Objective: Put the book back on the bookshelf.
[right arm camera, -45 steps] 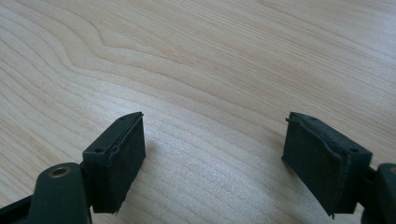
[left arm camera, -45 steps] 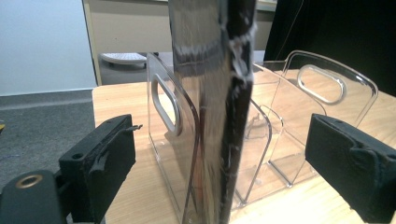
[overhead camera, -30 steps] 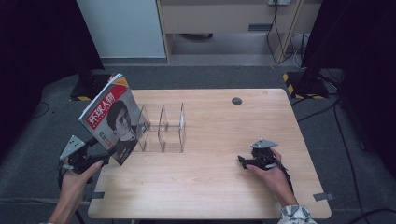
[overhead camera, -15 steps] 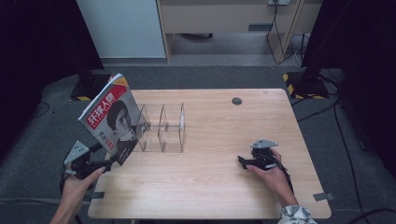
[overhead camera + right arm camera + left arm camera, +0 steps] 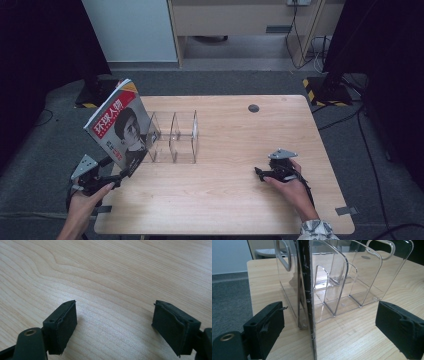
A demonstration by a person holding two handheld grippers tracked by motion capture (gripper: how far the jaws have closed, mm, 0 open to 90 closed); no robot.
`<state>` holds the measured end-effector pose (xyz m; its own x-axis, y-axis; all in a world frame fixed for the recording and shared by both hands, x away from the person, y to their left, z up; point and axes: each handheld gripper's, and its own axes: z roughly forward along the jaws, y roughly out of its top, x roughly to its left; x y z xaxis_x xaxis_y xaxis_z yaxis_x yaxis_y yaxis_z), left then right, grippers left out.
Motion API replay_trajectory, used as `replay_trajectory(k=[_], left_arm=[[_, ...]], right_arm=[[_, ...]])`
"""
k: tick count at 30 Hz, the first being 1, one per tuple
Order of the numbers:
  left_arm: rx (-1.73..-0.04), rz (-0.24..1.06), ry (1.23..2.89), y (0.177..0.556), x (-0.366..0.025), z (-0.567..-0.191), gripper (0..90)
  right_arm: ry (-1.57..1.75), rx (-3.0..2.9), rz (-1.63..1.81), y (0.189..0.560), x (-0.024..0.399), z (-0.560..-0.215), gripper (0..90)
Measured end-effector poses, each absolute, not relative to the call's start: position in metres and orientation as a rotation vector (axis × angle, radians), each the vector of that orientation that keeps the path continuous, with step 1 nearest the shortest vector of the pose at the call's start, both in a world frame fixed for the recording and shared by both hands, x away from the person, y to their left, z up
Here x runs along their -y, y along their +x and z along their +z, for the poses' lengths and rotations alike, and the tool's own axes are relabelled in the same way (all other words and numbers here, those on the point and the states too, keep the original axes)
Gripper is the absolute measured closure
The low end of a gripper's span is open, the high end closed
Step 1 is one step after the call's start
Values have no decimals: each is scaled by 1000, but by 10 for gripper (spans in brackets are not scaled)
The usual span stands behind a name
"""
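Item: magazine [image 5: 120,131], portrait cover with red title band. I found it standing tilted at the table's left edge, its lower end in the leftmost slot of the clear acrylic rack [image 5: 175,137] and its top leaning out to the left past the table [image 5: 235,200]. In the left gripper view its dark spine [image 5: 305,290] rose between my two jaws, touching neither pad.

Item: left gripper [image 5: 117,175], near-left corner, jaws spread wide on either side of the magazine's near edge, gripping nothing.

Item: right gripper [image 5: 262,172], resting low over bare wood at the near right, well apart from the rack, jaws spread with nothing between them.

Item: small dark disc [image 5: 253,108], far side of the table.
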<state>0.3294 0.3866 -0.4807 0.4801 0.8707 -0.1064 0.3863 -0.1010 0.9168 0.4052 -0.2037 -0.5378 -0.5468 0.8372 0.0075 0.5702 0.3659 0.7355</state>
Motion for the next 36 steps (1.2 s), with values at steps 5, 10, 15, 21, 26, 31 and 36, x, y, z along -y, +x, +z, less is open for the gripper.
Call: replay_trajectory(k=[5, 10, 15, 21, 26, 31, 36], left_arm=[[-1083, 588, 1708, 328, -386, -481, 78], [-1087, 585, 1726, 325, -387, -482, 79], [-1090, 579, 1762, 319, -388, -483, 82], [-1086, 558, 1791, 315, -386, -485, 84], [-1069, 542, 1817, 312, -382, -486, 84], [-1046, 522, 1856, 307, -376, -487, 84], [-1020, 502, 1882, 305, -371, -487, 90]], right_arm=[[1228, -2264, 998, 405, 204, -538, 199], [1230, -2264, 998, 405, 204, -538, 199], [1231, -2264, 998, 405, 204, -538, 199], [1231, -2264, 998, 405, 204, -538, 199], [1230, -2264, 998, 405, 204, -538, 199], [1226, -2265, 998, 405, 204, -538, 196], [1226, -2265, 998, 405, 204, -538, 196]])
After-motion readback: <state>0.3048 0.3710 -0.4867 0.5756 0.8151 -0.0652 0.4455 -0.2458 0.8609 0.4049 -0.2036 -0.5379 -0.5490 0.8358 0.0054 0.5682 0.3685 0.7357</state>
